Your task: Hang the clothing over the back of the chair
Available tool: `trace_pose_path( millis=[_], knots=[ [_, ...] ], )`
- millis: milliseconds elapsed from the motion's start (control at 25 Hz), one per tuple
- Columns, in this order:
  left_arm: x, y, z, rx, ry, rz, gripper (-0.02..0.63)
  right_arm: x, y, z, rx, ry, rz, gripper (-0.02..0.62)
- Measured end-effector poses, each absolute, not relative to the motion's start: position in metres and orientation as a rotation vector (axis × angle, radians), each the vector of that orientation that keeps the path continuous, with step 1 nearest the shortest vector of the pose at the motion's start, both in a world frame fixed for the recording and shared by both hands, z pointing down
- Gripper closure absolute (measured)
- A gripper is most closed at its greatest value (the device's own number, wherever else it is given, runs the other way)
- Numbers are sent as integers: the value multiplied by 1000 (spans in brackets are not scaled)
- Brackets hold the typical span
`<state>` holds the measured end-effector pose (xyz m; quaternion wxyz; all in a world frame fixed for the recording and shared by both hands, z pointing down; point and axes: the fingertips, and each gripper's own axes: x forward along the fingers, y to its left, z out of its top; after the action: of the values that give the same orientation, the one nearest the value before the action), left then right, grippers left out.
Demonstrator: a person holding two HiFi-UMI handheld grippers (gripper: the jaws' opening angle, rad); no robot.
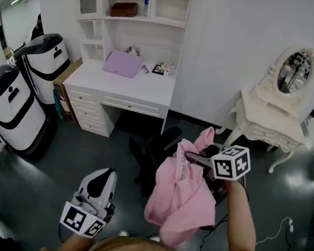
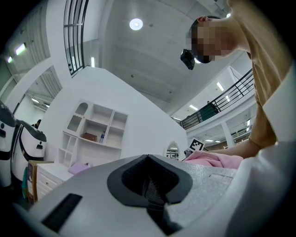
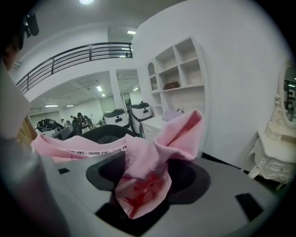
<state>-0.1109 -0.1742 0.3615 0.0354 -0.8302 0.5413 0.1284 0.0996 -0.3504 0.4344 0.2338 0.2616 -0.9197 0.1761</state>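
Note:
A pink garment [image 1: 179, 202] is draped over the black office chair [image 1: 157, 150] in the middle of the head view and hangs down its near side. My right gripper [image 1: 198, 154] is at the garment's top edge with its jaws parted. In the right gripper view a bunched fold of the pink garment [image 3: 152, 157] still lies loosely between the jaws of the right gripper [image 3: 138, 194], with the chair back [image 3: 104, 134] just behind. My left gripper [image 1: 102, 180] hangs low at the left, away from the chair, shut and empty. The left gripper view shows the garment [image 2: 215, 159] off to the right.
A white desk with a hutch [image 1: 122, 85] stands behind the chair, a purple pad [image 1: 122, 64] on it. A white vanity table with an oval mirror [image 1: 269, 120] is at the right. Two white-and-black machines [image 1: 14, 107] stand at the left. A white cable [image 1: 280, 230] lies on the dark floor.

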Motion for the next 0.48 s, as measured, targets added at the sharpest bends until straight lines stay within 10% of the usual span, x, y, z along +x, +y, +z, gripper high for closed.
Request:
trace_pose_path(
  millis=[480],
  knots=[
    [-102,-191,365,-2558,1662,390,603,131,-356,449,620,-2511,686,221]
  ],
)
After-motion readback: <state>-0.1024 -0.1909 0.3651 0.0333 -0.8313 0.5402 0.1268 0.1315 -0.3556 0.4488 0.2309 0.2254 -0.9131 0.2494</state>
